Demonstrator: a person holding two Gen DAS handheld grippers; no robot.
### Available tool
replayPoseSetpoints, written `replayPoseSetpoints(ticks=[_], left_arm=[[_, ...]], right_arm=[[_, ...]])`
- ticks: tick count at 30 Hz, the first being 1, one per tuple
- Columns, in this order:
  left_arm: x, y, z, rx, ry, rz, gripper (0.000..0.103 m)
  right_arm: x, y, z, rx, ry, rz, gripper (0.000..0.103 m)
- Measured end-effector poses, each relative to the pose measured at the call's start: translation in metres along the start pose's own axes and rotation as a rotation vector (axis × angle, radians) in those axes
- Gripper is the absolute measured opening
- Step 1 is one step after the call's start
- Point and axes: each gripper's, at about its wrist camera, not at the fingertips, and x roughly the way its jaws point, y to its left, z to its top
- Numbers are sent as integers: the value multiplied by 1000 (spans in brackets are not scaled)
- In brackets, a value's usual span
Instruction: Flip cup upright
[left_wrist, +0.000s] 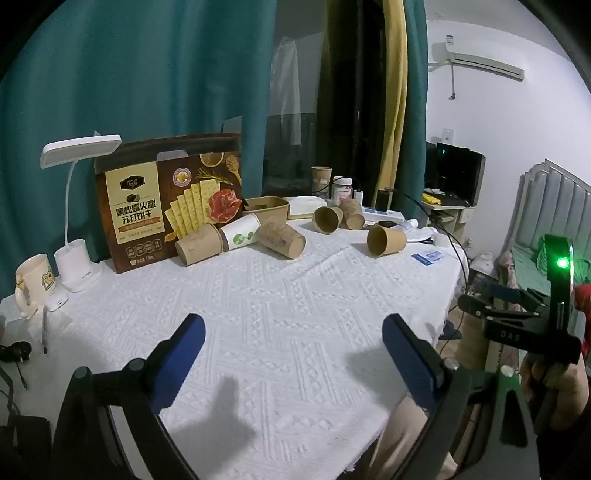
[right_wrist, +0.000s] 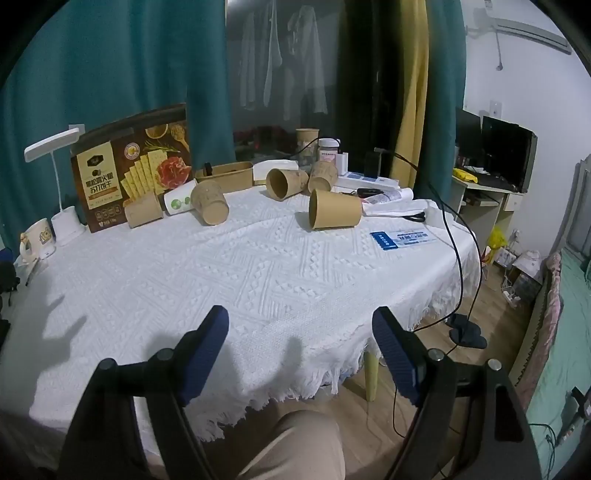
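Note:
Several paper cups lie on their sides at the far side of the white tablecloth (left_wrist: 277, 314). A plain brown cup (left_wrist: 386, 240) (right_wrist: 334, 214) lies nearest on the right, its mouth to the left. Two more brown cups (left_wrist: 327, 219) (right_wrist: 286, 182) lie behind it. A printed brown cup (left_wrist: 281, 238) (right_wrist: 209, 203), a white cup with green dots (left_wrist: 240, 232) (right_wrist: 179, 202) and another brown cup (left_wrist: 199, 244) (right_wrist: 144, 210) lie by the cracker box. My left gripper (left_wrist: 293, 326) is open and empty above the near table. My right gripper (right_wrist: 299, 321) is open and empty over the table's front edge.
A cracker box (left_wrist: 170, 195), a white desk lamp (left_wrist: 79, 218), a mug (left_wrist: 33, 284) and a brown paper tray (left_wrist: 267, 208) stand along the back. A blue card (right_wrist: 399, 239) and a cable (right_wrist: 458, 258) lie at the right edge. The right gripper's body (left_wrist: 524, 317) shows at right.

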Motion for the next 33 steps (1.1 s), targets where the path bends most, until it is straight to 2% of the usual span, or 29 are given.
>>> replayPoseSetpoints(ticks=[33], left_arm=[[-10,-10,10,1,-15,3,97]], right_arm=[[-15,2,9,-9,-16,-4,78]])
